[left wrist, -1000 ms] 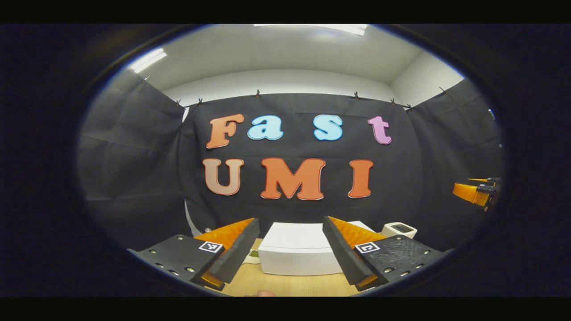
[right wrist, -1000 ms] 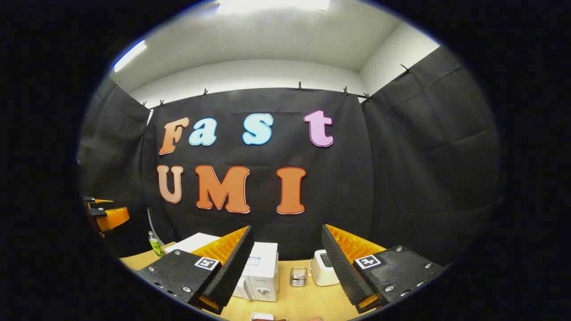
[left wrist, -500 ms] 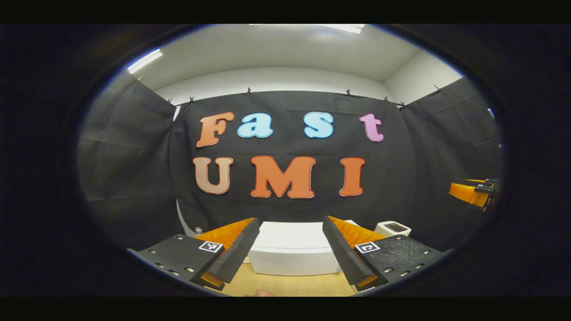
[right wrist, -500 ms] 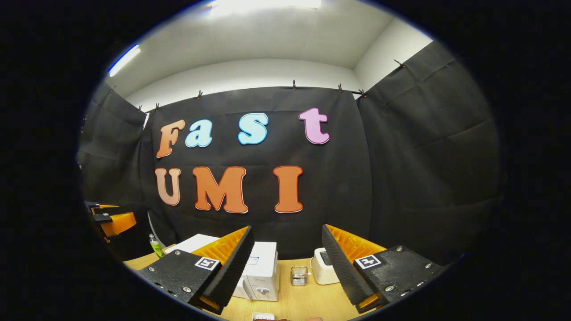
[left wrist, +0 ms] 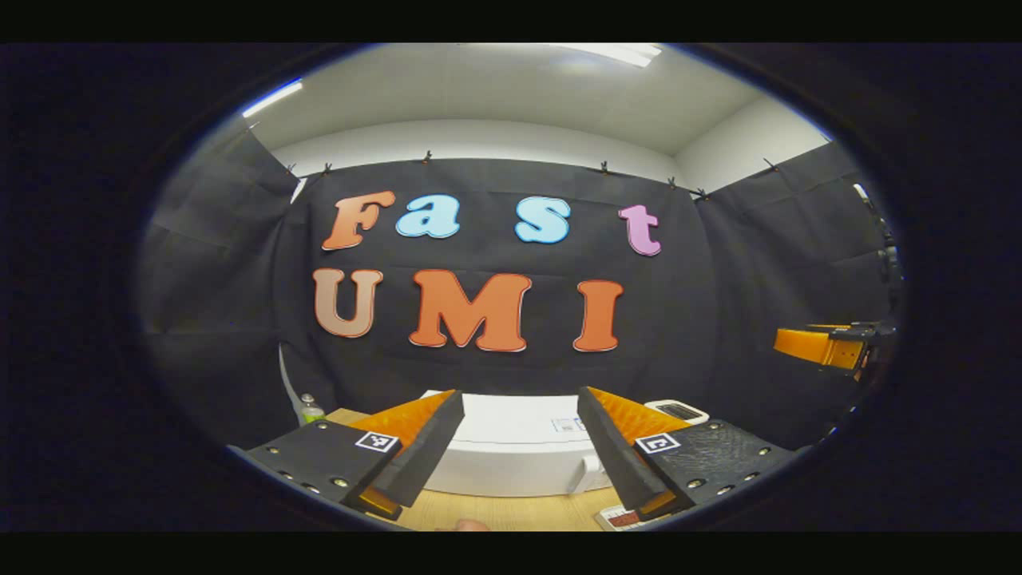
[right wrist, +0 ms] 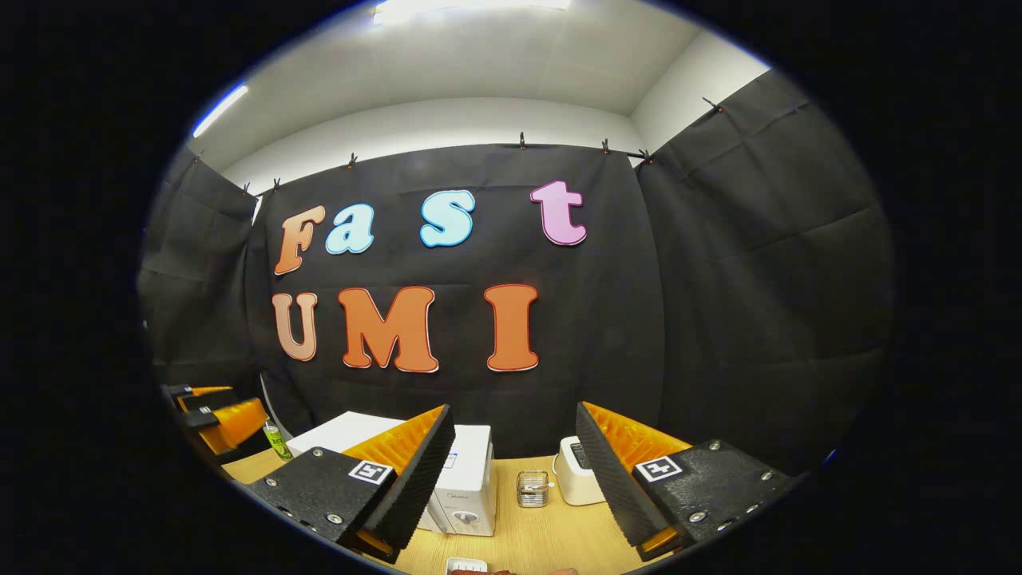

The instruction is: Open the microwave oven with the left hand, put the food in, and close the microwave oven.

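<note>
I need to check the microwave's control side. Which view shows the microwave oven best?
The right gripper view: the microwave oven shows its knob side beside the finger. In the left gripper view, the microwave oven shows its top and one plain wall.

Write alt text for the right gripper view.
The right gripper hangs open above a wooden table, aimed at a white microwave oven with its door closed. A small glass jar and a white toaster stand to its right.
</note>
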Motion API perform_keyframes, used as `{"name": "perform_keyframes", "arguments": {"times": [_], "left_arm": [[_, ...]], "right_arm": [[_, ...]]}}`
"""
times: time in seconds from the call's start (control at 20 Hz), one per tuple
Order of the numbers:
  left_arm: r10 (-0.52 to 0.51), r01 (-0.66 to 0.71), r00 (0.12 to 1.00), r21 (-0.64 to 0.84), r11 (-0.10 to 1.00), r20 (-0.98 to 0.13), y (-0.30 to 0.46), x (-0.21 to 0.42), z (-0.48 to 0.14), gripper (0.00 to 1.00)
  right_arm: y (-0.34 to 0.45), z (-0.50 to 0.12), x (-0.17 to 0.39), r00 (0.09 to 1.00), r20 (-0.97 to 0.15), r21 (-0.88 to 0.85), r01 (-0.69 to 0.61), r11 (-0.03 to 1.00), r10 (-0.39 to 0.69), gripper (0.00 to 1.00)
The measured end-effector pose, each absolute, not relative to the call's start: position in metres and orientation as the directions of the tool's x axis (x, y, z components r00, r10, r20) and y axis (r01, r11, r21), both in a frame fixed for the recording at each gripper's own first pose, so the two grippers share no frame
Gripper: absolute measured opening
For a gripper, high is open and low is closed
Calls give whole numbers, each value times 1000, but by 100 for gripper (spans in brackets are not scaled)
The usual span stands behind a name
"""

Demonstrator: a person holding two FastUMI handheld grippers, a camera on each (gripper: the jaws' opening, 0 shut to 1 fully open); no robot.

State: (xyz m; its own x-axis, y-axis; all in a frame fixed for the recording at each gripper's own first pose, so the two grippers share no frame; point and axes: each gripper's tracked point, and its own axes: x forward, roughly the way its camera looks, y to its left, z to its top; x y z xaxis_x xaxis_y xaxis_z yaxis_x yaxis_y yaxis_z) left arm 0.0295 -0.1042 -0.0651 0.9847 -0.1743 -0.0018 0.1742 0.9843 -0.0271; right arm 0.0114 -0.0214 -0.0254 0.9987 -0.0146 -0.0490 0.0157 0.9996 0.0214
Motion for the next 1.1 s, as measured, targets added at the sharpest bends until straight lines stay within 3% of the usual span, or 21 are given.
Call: {"name": "perform_keyframes", "arguments": {"times": [0.6, 1.0, 1.05, 1.1], "left_arm": [[-246, 252, 962, 39, 967, -116, -206, 75, -262, 91], [-193, 202, 964, 34, 979, -184, -219, 105, -355, 92], [-193, 204, 962, 37, 978, -194, -222, 107, -363, 96], [-204, 216, 957, 39, 976, -206, -228, 108, -372, 92]], "right_arm": [[-52, -37, 15, 997, -49, 23, 58, 998, -57, 95], [-71, -54, 17, 993, -72, 1, 90, 996, -90, 95], [-72, -54, 17, 993, -69, 4, 94, 996, -93, 95], [-74, -55, 17, 993, -68, 7, 97, 995, -96, 95]]}}
